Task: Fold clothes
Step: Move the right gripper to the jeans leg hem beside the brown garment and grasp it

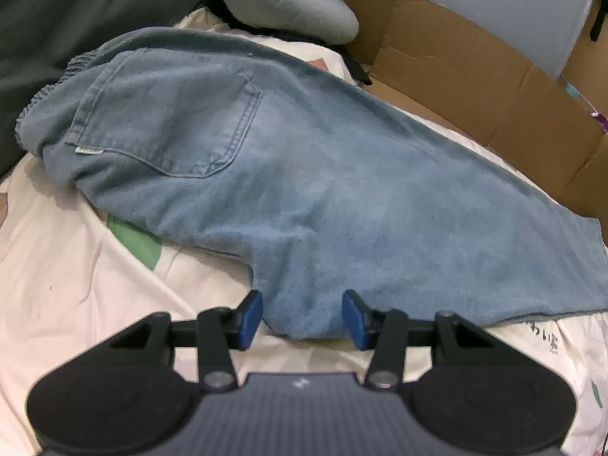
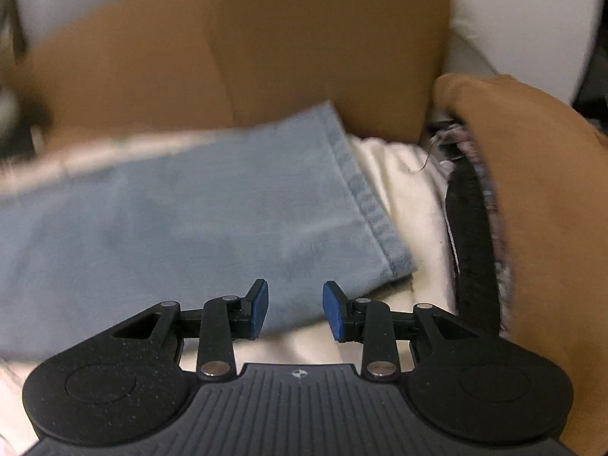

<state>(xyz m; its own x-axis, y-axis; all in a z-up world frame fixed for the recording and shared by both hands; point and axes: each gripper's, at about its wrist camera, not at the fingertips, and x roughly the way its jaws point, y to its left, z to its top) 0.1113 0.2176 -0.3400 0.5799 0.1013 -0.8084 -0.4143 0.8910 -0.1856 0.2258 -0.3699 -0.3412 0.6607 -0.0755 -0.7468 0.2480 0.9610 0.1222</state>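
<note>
Light blue jeans (image 1: 304,190) are laid flat on a cream printed bedsheet (image 1: 76,285), back pocket (image 1: 167,114) facing up. In the left wrist view the long axis is seen running diagonally: elastic waistband (image 1: 41,95) at upper left, legs extended toward lower right. The left hand-held gripper (image 1: 302,315) is held with its blue pads (image 1: 250,313) apart, a fold of denim at the crotch edge lying between them (not clamped). In the right wrist view the hem end (image 2: 364,197) of the leg is seen, hem pointed to the right, stitched edge running from top centre down to the right. The right hand-held gripper (image 2: 295,309) is also spread apart, positioned over the near edge of the leg just left of the hem corner; contact cannot be told (view blurred). A flattened cardboard box (image 1: 475,76) is seen behind the jeans, grey clothing (image 1: 281,3) beyond the waistband, a brown garment (image 2: 532,190) right of the hem.
</note>
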